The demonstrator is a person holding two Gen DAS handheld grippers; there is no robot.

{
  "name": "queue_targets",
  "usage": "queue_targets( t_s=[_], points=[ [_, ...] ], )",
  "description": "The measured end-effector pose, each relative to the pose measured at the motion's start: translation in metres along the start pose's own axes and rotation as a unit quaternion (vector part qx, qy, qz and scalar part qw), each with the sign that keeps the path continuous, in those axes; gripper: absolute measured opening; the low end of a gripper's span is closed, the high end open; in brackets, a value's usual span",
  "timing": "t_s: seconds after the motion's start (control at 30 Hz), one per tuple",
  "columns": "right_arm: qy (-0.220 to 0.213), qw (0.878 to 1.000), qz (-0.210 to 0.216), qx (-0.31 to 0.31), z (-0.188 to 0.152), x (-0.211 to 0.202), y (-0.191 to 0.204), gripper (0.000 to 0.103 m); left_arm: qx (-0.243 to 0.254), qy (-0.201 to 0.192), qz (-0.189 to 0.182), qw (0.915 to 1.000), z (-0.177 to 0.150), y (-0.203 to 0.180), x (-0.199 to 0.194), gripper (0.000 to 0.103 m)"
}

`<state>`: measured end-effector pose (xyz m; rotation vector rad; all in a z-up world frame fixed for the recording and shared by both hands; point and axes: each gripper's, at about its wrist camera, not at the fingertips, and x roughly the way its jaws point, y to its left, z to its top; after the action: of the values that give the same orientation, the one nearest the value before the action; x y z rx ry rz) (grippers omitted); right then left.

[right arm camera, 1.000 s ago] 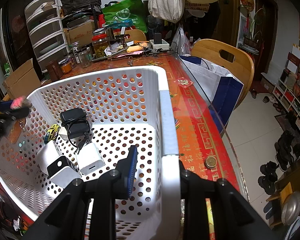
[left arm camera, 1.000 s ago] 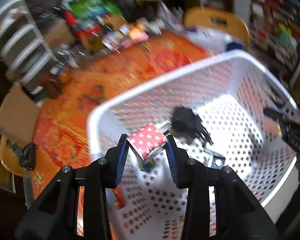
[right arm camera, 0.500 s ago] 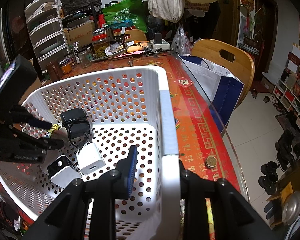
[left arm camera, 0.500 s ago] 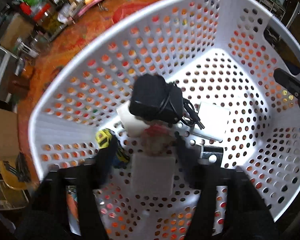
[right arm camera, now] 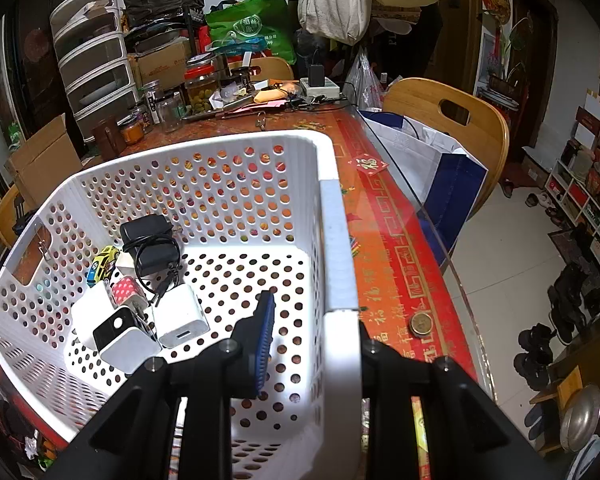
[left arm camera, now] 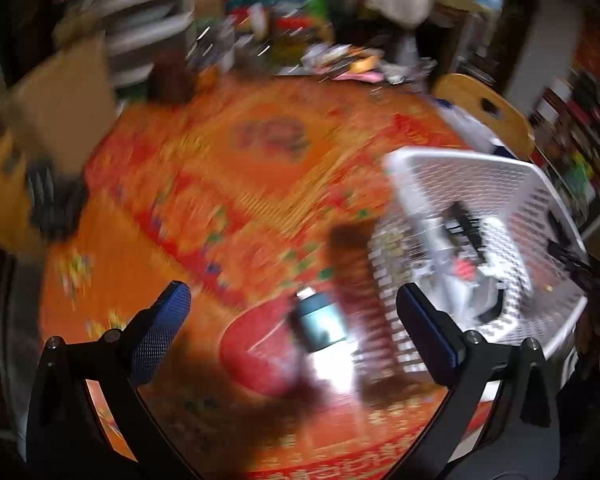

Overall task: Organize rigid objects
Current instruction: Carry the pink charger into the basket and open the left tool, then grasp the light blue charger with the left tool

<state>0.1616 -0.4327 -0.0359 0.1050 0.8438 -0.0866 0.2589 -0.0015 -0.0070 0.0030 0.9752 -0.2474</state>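
Right wrist view: the right claw (right arm camera: 308, 332) is clamped on the side wall of the white perforated plastic basket (right arm camera: 332, 240), where the pink dotted charger cube (right arm camera: 128, 292) lies among white adapters (cables tangled). The left claw (left arm camera: 292, 320) is opening wide, empty, over the orange patterned desk (left arm camera: 220, 184), above what may be a small teal bottle (left arm camera: 320, 324).
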Motion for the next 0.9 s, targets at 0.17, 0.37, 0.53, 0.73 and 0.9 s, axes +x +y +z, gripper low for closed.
queue_targets(
  t_s=[0.17, 0.37, 0.53, 0.73, 0.9],
  points=[
    [0.000, 1.000, 0.001, 0.001, -0.001, 0.001, -0.001, 0.025, 0.001, 0.036, -0.011, 0.9993, -0.034, 0.002, 0.046, 0.100],
    [0.003, 1.000, -0.003, 0.002, -0.001, 0.001, -0.003, 0.025, 0.009, 0.026, 0.011, 0.9996, -0.044, -0.018, 0.070, 0.091],
    [0.002, 1.000, -0.002, 0.002, -0.001, 0.001, -0.003, 0.025, 0.016, 0.043, 0.022, 0.9987, -0.044, -0.036, 0.098, 0.051],
    [0.003, 1.000, -0.003, 0.000, -0.001, 0.001, -0.003, 0.025, -0.002, 0.025, 0.023, 0.9994, -0.048, -0.033, 0.106, 0.025],
    [0.003, 1.000, -0.003, 0.000, -0.001, 0.001, -0.004, 0.025, -0.011, -0.010, 0.034, 0.9993, -0.049, -0.021, 0.084, 0.025]
  ],
)
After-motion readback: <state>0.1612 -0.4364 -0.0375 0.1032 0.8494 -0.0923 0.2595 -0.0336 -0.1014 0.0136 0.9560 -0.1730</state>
